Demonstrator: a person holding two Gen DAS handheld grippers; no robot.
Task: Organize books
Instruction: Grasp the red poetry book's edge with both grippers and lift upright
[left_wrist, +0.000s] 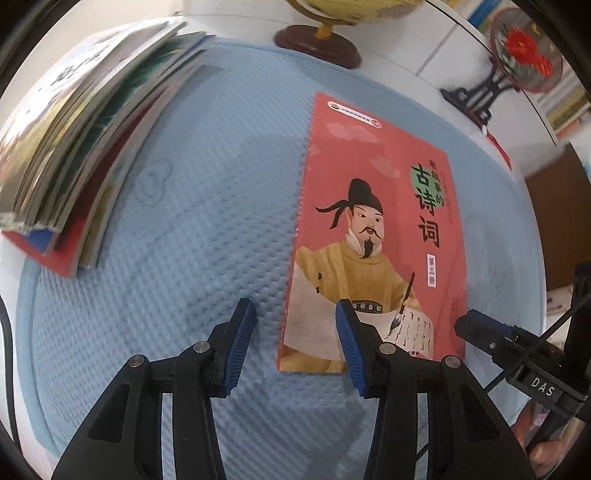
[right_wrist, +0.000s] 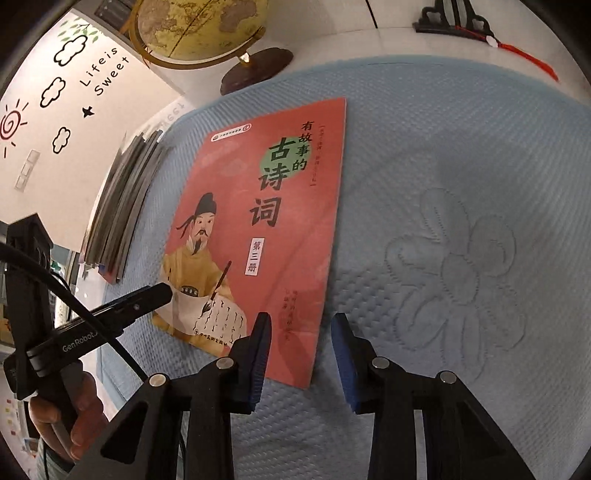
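Over blue mat (left_wrist: 184, 229), L gripper (left_wrist: 295, 343) & R gripper (right_wrist: 301, 365) jaws part-open, empty, straddling red book (left_wrist: 373, 236) edges.

You have one red paperback book with a painted scholar on its cover (left_wrist: 373, 236) lying apart on one quilted light-blue mat (left_wrist: 207, 236). One leaning stack of thin softcover books (left_wrist: 88, 155) sits at the mat's edge; its individual count cannot be told. Behind the mat stand one yellow globe on a dark wooden base (right_wrist: 207, 33) and one round embroidered fan on a black stand (left_wrist: 524, 62).
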